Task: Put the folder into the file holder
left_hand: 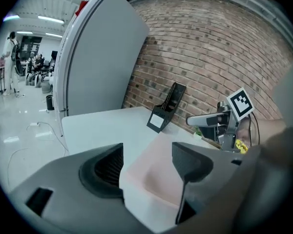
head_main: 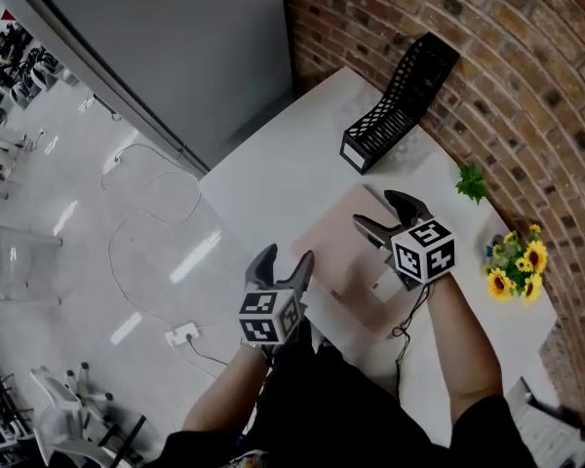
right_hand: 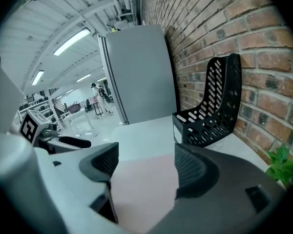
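Where right gripper (head_main: 374,209) overlaps, folder (head_main: 339,253) partly hidden.

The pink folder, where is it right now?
In the head view, the folder lies flat on the white table, between the left gripper and right gripper, with the file holder beyond it.

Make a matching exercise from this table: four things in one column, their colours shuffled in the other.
Things:
1. folder
2. file holder
3. flowers
4. table

Colours:
a. black
b. white
c. pink
d. yellow

Pairs: 1-c, 2-a, 3-d, 4-b
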Demonstrator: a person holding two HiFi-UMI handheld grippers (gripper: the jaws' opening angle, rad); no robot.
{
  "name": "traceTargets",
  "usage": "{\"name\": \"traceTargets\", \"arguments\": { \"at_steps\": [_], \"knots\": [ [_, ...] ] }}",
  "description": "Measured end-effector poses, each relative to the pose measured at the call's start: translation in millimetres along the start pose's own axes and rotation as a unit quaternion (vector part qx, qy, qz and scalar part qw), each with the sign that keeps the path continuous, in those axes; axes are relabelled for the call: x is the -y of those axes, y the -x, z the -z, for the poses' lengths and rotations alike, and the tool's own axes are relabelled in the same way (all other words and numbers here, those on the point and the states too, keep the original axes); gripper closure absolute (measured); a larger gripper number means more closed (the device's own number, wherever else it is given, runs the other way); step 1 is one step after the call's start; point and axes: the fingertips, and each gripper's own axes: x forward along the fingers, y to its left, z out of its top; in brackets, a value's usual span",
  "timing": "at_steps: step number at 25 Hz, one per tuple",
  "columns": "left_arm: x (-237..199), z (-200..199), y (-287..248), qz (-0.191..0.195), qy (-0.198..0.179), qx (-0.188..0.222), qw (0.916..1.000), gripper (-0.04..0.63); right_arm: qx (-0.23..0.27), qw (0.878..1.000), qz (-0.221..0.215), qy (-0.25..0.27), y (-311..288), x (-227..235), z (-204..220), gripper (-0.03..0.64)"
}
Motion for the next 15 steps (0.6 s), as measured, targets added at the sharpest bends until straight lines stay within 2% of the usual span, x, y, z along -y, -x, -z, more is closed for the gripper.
{"name": "traceTargets", "arguments": {
  "at_steps": [8, 15],
  "knots": [
    [-18, 39, -25, -0.006, 0.050, -0.055, 0.9972, 0.287, -0.076, 0.997, -0.022, -0.002, -46, 22, 25, 0.236],
    [-28, 57, -44, -0.013, 0.072, -0.088, 0.9934, 0.282, -0.122, 0.991, -0.048, -0.031, -79, 40, 45, 0.204]
  ]
}}
